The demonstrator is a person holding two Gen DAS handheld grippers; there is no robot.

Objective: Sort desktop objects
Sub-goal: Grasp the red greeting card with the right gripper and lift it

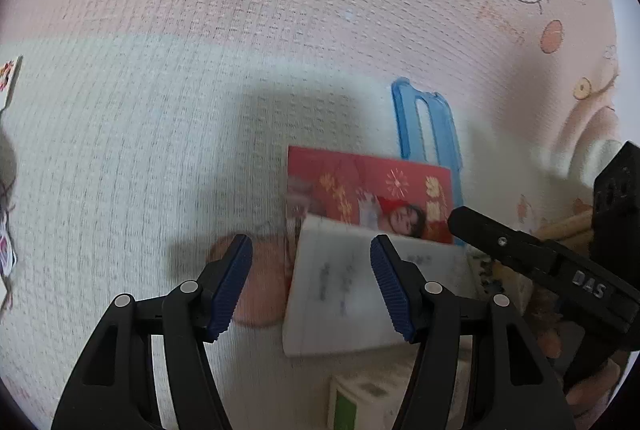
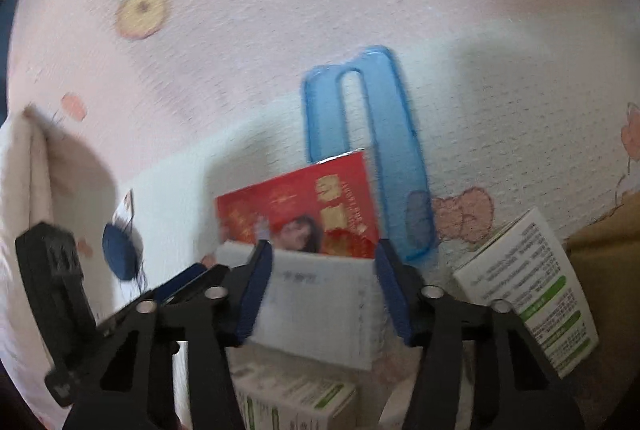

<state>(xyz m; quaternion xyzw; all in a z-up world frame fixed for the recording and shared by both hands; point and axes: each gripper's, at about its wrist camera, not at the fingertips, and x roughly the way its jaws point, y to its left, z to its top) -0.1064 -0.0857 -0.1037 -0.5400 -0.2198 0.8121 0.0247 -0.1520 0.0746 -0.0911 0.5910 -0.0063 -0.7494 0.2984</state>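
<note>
My right gripper [image 2: 320,286] has its blue pads on either side of a white box [image 2: 316,310], seemingly gripping it (blur keeps me from swearing to contact), lifted over the red card [image 2: 304,214] and blue phone case [image 2: 384,150], I judge to carry it toward the green-labelled boxes [image 2: 532,294]. My left gripper [image 1: 312,282] hangs wide open and empty beside it, over the patterned cloth [image 1: 200,30], free for the next item.
</note>
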